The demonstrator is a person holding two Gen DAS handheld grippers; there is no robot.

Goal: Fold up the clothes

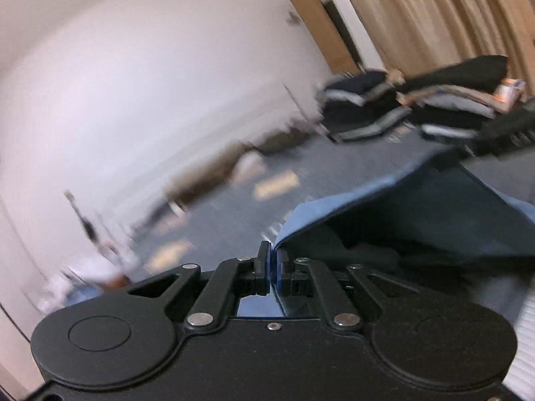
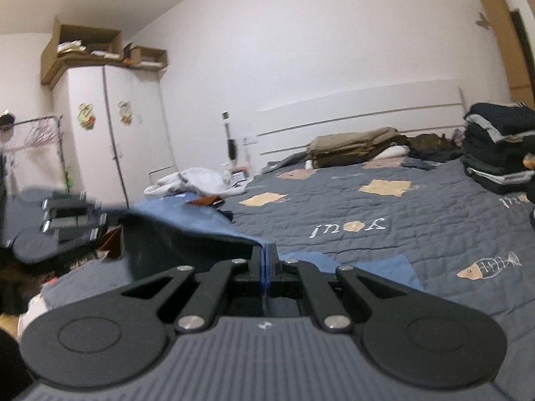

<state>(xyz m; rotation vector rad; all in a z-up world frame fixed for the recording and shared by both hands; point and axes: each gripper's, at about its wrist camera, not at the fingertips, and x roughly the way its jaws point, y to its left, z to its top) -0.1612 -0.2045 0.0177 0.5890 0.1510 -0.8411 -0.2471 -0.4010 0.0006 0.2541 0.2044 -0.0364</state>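
Both grippers pinch one blue garment [image 2: 187,217] by its hem above the quilted bed [image 2: 384,220]: left gripper [image 1: 271,260] and right gripper [image 2: 266,259] fingers clamped narrow on cloth, which sags toward 9 o'clock, light, limp, best taken at corners.

A bed [image 2: 384,220] covered by a grey quilted spread with tan patches, white stitched lettering and a fish-skeleton patch [image 2: 490,265]. At the far right edge stands a stack of folded dark clothes [image 2: 498,147]. Near the white headboard [image 2: 361,117] lies a folded khaki bundle [image 2: 354,147], with a dark crumpled item [image 2: 431,147] beside it. A blue garment [image 2: 388,264] rests partly on the near side of the spread, its edge raised off the bed.
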